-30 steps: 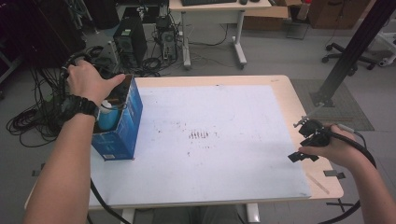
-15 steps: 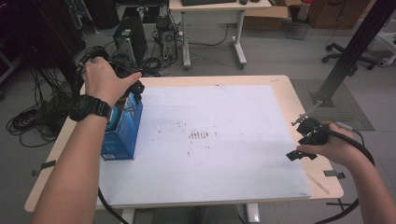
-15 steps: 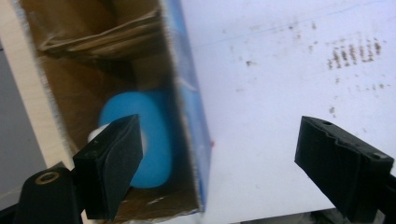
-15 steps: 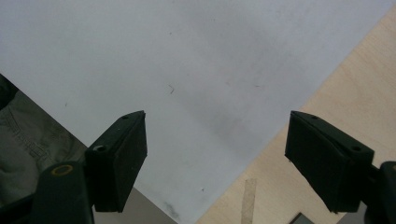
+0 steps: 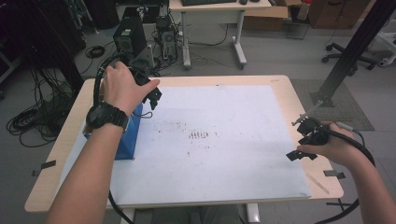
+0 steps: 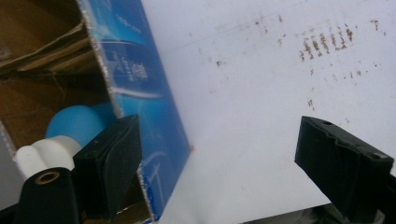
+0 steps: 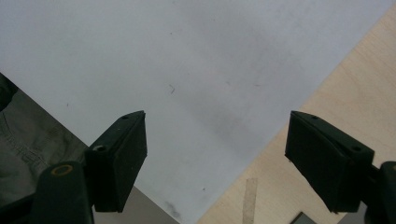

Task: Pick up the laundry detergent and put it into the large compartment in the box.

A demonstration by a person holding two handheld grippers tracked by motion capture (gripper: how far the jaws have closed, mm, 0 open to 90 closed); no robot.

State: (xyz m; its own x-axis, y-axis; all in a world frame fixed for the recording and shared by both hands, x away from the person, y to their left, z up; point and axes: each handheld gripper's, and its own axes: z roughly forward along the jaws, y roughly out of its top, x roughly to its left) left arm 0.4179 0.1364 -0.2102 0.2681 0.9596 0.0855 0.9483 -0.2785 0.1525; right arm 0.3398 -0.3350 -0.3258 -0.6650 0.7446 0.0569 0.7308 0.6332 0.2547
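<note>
We see left gripper (image 5: 152, 95) above far end of blue box (image 5: 127, 140), at white sheet's (image 5: 233, 154) left edge. Jaws have just been opening, now wide, nothing between them. In left gripper view, box wall (image 6: 144, 107) lies beside near jaw; open top shows blue-and-white item (image 6: 65, 133) inside. Right gripper (image 5: 303, 140) near sheet's right edge, well apart from box; jaws wide, empty, over sheet and table (image 7: 355, 93).
</note>
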